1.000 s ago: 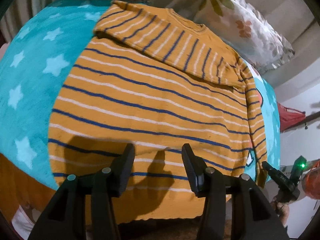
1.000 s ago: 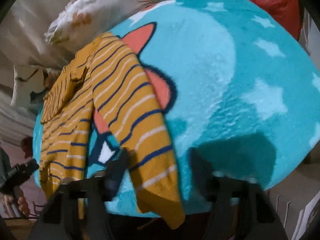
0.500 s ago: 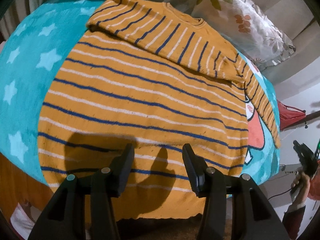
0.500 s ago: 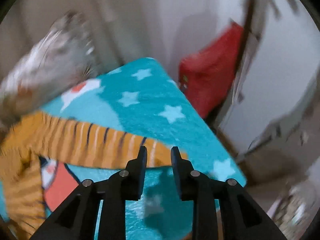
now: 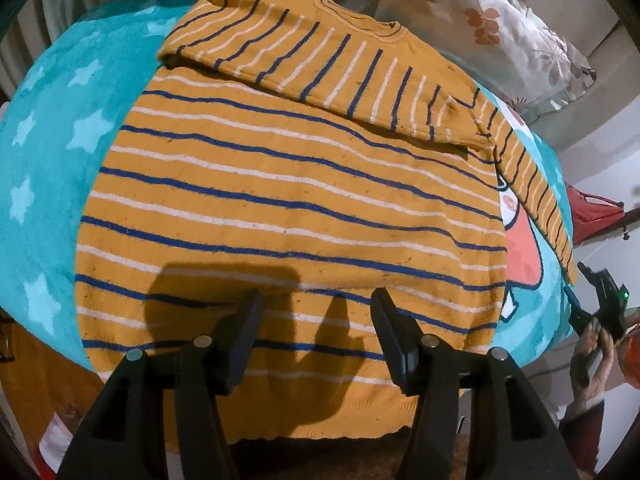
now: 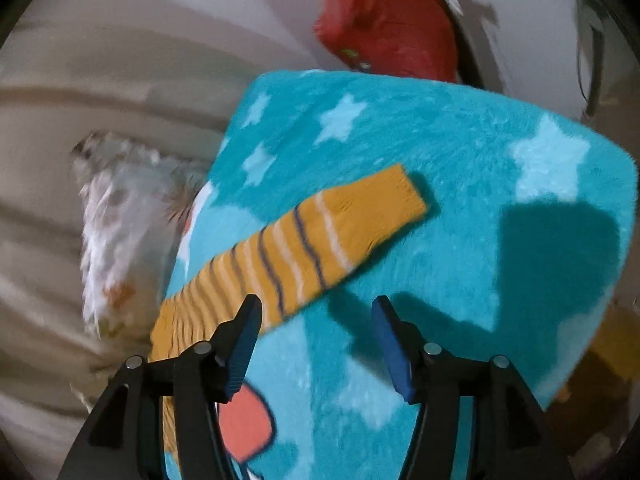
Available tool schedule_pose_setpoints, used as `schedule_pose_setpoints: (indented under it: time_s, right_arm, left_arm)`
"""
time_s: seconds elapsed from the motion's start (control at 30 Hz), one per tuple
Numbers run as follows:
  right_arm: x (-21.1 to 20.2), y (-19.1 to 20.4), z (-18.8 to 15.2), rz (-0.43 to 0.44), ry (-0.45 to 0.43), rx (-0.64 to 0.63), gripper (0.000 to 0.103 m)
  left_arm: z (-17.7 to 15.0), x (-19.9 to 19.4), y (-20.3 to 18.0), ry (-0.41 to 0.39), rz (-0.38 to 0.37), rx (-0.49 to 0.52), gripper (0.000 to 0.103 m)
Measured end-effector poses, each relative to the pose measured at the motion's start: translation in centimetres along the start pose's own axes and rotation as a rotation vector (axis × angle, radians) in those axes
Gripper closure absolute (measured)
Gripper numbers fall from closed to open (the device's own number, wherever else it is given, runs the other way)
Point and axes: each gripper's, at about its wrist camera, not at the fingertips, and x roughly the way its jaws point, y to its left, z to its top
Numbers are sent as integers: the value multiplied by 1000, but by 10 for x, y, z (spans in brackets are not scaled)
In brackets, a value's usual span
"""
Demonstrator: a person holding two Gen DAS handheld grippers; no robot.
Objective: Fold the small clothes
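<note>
An orange sweater [image 5: 288,208] with blue and white stripes lies flat on a teal star blanket [image 5: 44,184]. One sleeve is folded across its upper part, below the collar. The other sleeve [image 6: 304,248] stretches out over the blanket [image 6: 460,200] in the right wrist view. My left gripper [image 5: 316,324] is open and empty above the sweater's hem. My right gripper [image 6: 316,332] is open and empty, just short of the stretched sleeve. It also shows small at the far right of the left wrist view [image 5: 592,304].
A floral pillow [image 5: 512,28] lies behind the sweater against the wall. A red bag [image 6: 388,20] sits past the blanket's far edge. The blanket's front edge drops off below the sweater's hem.
My right gripper has let go of the sleeve, which now lies stretched out on the blanket, and its jaws have opened wide. My left gripper has drifted slightly and stays open.
</note>
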Motion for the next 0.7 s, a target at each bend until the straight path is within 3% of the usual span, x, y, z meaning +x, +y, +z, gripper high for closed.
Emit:
schedule_pose_setpoints:
  time_s: [0.1,0.2,0.23,0.27,0.3,0.37,0.5,0.6,0.7]
  right_arm:
    - [17,-2,10,-14,-3,55,41]
    - [21,4,18,-23,-37,32,44]
    - [24,7,21,-27,-44,23,52]
    - [28,10,23,-35,-41,17,75]
    - [30,14,26,-52,-43,6,87]
    - [24,26,26,-106,-90,-44,92]
    - [10,107,10,-143,-174,-291,94]
    - [9,181,-22,-97,-186,-482,94]
    - [22,271,-82,-5,-140,-701,94]
  left_arm:
    - [-3,-4,5,-10,25,-7,48]
    - [-9,-10,15,-19,64,-21,48]
    - [-11,-11,19,-18,63,-12,48]
    - [-14,-14,25,-17,80,-16,48]
    - [-16,-16,30,-18,91,-18,48]
    - [-17,-21,42,-21,114,-25,48]
    - [-10,-28,71,-38,112,-63,48]
    - [2,-32,93,-54,73,-94,48]
    - [15,-37,119,-72,24,-132,47]
